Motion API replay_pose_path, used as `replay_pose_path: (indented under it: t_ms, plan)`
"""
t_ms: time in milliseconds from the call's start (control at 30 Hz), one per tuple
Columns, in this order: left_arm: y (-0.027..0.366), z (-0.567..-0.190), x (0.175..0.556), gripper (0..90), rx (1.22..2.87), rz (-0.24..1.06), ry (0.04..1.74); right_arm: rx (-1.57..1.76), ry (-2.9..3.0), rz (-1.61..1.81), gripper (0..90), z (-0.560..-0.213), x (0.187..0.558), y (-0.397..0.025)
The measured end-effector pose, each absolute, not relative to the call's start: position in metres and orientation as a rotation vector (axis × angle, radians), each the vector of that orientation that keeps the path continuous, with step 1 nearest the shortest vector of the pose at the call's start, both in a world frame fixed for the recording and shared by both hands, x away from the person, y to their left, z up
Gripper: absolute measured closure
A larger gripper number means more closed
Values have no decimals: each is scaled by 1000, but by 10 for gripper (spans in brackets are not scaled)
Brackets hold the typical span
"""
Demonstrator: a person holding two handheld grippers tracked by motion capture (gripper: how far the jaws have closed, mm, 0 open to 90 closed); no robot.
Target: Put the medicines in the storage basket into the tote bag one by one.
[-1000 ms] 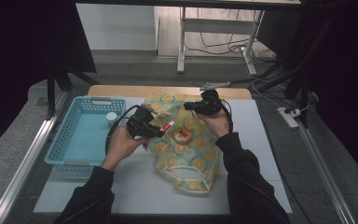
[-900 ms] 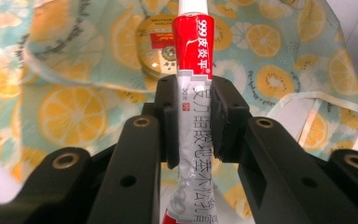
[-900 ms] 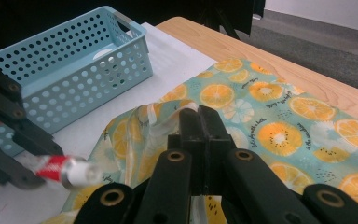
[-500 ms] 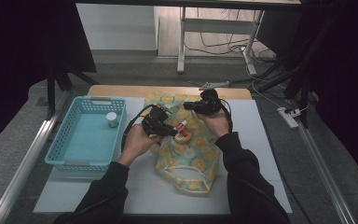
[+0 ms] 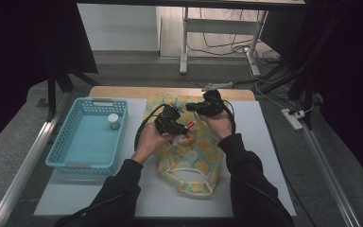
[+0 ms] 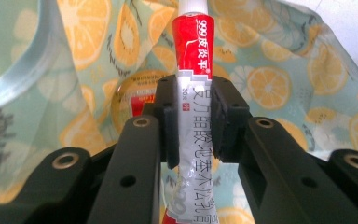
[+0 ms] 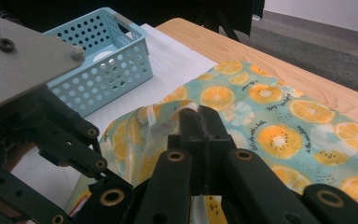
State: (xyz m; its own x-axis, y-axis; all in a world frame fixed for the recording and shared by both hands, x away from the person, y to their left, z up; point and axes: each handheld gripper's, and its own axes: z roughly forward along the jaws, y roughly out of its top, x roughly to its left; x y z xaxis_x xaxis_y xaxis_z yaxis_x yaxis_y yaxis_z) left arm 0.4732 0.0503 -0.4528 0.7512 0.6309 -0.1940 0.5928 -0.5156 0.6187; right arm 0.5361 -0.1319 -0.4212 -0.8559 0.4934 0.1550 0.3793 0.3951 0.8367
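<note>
A red and silver tube (image 6: 193,42) printed "999" stands between the pads of my left gripper (image 6: 193,88), which is shut on it. In the high view that left gripper (image 5: 182,127) holds the tube (image 5: 189,126) over the upper part of an orange-slice print bag (image 5: 194,156) on the white mat. My right gripper (image 5: 193,107) is shut on a raised edge of the bag (image 7: 270,130), pinching the fabric at its tips (image 7: 198,112). A round orange item (image 6: 133,95) shows through the bag beneath the tube.
A light blue perforated basket (image 5: 94,101) sits left of the bag with a small white jar (image 5: 113,120) inside. The white mat (image 5: 264,142) covers the table, with a wooden strip (image 5: 123,91) at the far edge. The basket (image 7: 116,70) stands beyond the bag.
My left gripper has carried the tube rightwards, from near the basket side to over the bag by the right gripper. The right gripper has stayed shut on the bag's edge.
</note>
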Motion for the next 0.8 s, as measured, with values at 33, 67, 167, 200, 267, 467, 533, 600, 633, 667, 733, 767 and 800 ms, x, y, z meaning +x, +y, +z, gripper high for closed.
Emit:
replay_pose_path:
  t_ms: [33,67,167,200,267,467,533,600,633,667,733,767,800]
  plan:
    - [49,-454,474,746,2258,78,915,793,2522,1466,900,-421,536,-132]
    - [47,-455,475,746,2260,87,911,798,2522,1468,900,-422,537,-132]
    - [44,-457,478,746,2264,108,908,802,2523,1467,900,-422,537,-132]
    - [43,-457,479,746,2264,109,907,802,2523,1465,900,-422,537,-132]
    - [41,-458,481,746,2260,110,903,807,2523,1463,900,-423,538,-132]
    - [36,-463,486,746,2266,130,899,821,2520,1466,900,-424,539,-134]
    - [36,-465,488,745,2269,136,898,824,2522,1462,900,-424,539,-134]
    - [36,-468,491,745,2266,142,899,825,2521,1461,900,-425,540,-133]
    - [35,-470,492,745,2267,141,902,826,2521,1461,900,-425,540,-133]
    - [34,-471,493,745,2269,144,903,830,2523,1458,900,-425,540,-133]
    - [32,-473,494,744,2275,158,904,826,2524,1452,900,-426,540,-133]
    - [32,-475,495,745,2276,160,904,826,2524,1451,900,-426,540,-133]
    - [32,-476,496,744,2273,162,909,828,2525,1449,900,-427,541,-134]
